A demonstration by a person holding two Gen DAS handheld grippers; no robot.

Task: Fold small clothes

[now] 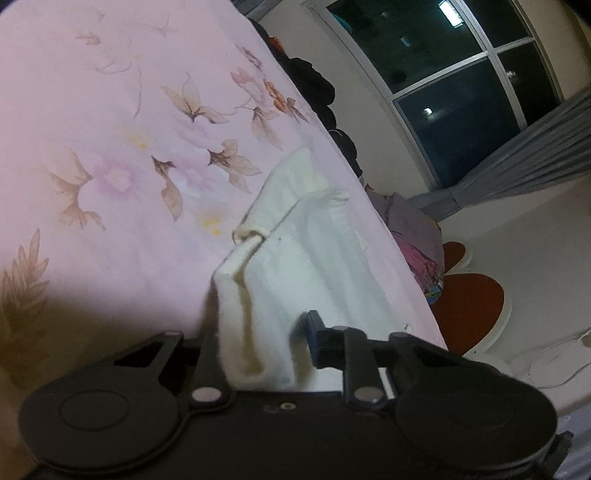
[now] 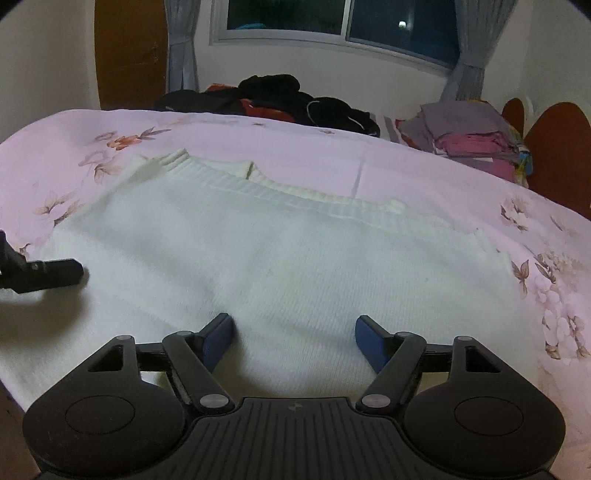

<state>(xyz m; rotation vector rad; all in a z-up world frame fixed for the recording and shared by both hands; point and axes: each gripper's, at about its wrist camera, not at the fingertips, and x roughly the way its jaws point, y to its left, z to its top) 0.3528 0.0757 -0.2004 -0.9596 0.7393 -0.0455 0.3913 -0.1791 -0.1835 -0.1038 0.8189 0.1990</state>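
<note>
Right gripper (image 2: 293, 338) spread wide, fingers resting low over white knit sweater (image 2: 277, 258). Left gripper (image 1: 266, 347) pinching bunched sweater edge (image 1: 258, 332), lifting fold. Sweater lies flat on pink floral bedspread (image 2: 424, 173). Beyond: dark clothes heap (image 2: 280, 98), folded pile (image 2: 469, 138), window (image 2: 332, 22), grey curtains (image 2: 467, 51).

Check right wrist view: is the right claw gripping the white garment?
No: the right claw sits open over the white garment, its blue pads spread apart with nothing pinched between them.

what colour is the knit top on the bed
White knit top with a ribbed edge; clearest in the right wrist view.
</note>
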